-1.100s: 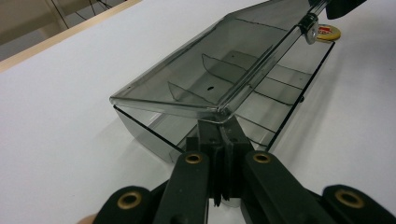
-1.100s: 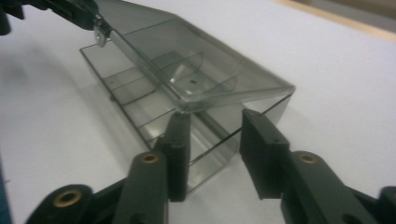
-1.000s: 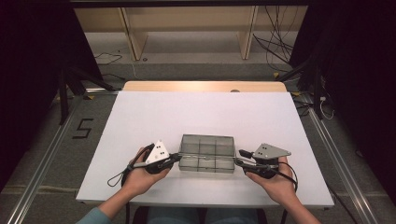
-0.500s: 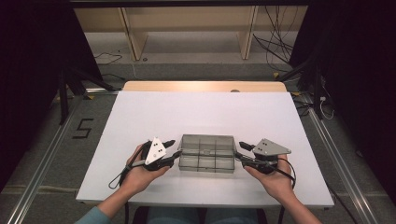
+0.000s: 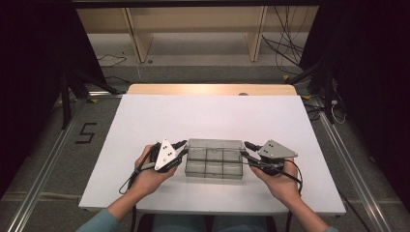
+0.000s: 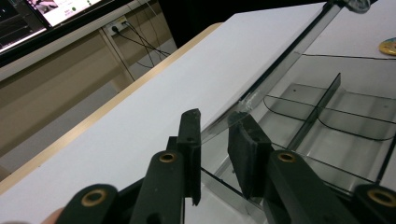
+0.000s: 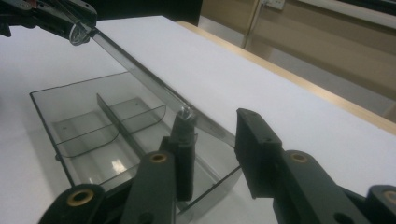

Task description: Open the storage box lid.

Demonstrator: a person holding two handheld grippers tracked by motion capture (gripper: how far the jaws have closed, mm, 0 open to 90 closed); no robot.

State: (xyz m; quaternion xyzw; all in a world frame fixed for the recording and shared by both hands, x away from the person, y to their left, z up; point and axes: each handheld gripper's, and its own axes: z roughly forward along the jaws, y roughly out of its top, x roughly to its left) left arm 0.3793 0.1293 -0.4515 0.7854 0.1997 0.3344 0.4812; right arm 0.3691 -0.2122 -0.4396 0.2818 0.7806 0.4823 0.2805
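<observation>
While the clear compartment box [image 5: 214, 162] is sitting near the white table's [image 5: 145, 121] front edge, its cells bare, the left gripper [image 5: 180, 153] and right gripper [image 5: 247, 153] are closing around its raised lid's [image 6: 275, 70] corners, pads not yet pressing.

The clear box's [image 6: 322, 121] right side runs off the frame edge in the left gripper view. A round yellowish object [image 6: 387, 46] at that edge is cut off and blurred. Whether the left gripper's [image 6: 215, 140] jaws press the raised lid [image 6: 280, 60] cannot be told.
</observation>
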